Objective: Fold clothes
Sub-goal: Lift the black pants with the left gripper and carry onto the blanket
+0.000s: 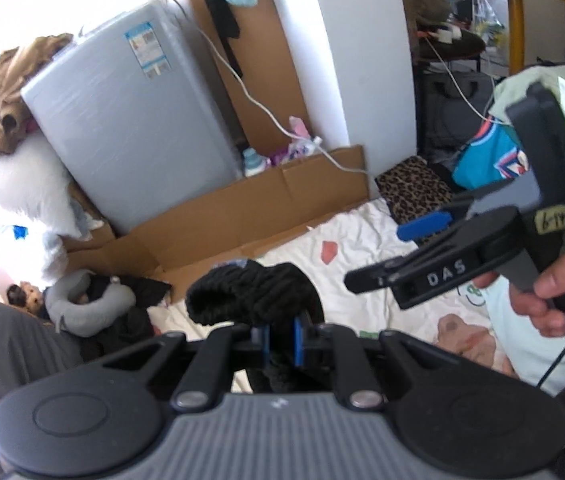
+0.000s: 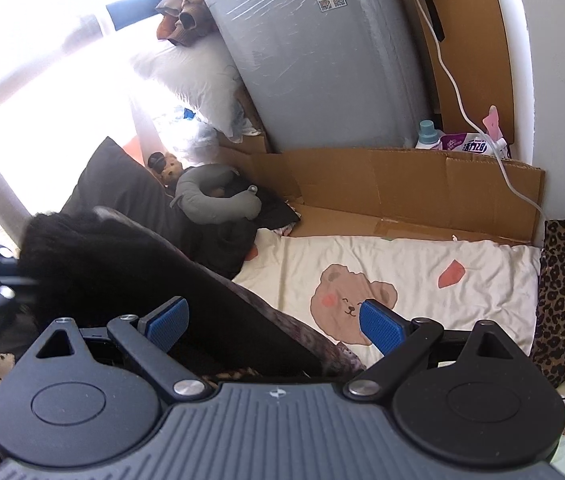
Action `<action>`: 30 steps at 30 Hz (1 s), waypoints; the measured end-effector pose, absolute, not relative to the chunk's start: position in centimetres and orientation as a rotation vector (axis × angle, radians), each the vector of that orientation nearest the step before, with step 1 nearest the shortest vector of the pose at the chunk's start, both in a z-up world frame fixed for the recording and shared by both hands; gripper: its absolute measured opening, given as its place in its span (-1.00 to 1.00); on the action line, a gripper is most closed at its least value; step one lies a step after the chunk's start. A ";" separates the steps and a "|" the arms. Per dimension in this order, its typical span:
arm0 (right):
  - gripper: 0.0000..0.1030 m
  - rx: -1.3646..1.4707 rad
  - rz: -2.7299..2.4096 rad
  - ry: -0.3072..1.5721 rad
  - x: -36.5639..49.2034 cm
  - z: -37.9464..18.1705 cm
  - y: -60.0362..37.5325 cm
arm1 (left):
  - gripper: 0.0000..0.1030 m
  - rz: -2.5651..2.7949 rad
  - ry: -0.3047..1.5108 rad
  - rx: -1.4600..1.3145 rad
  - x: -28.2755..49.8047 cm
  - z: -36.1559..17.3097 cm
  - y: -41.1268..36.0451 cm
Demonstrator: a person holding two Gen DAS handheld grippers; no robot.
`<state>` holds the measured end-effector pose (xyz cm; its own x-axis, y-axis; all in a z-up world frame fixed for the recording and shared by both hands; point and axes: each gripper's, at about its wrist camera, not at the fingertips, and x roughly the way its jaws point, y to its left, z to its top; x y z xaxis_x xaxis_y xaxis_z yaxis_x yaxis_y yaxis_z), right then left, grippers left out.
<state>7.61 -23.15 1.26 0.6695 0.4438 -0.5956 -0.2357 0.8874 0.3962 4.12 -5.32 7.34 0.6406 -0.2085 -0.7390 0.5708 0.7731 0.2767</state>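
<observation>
where bear-print sheet [image 2: 402, 264] meets cardboard [image 2: 402, 184], left claw [image 1: 281, 340] pinches black garment [image 1: 250, 292]; right claw [image 2: 278, 320] spread.

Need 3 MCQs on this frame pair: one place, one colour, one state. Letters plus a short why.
1. Where does the grey neck pillow lie?
A. on the grey appliance
B. on the dark bedding near the cardboard
C. on the leopard-print cloth

2. What colour are the pads of the right gripper?
A. blue
B. red
C. yellow

3. What is the left gripper doing?
A. open, holding nothing
B. shut on the black garment
C. shut on the white cable

Answers:
1 B: it rests on the dark heap beside the cardboard.
2 A: both pads show blue.
3 B: black fuzzy cloth is pinched between its nearly closed pads, while the right one stands wide open.
</observation>
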 end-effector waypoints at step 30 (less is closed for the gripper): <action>0.85 0.220 0.142 1.006 10.0 -5.0 -28.2 | -0.74 -0.499 1.097 0.401 15.0 -20.7 -11.8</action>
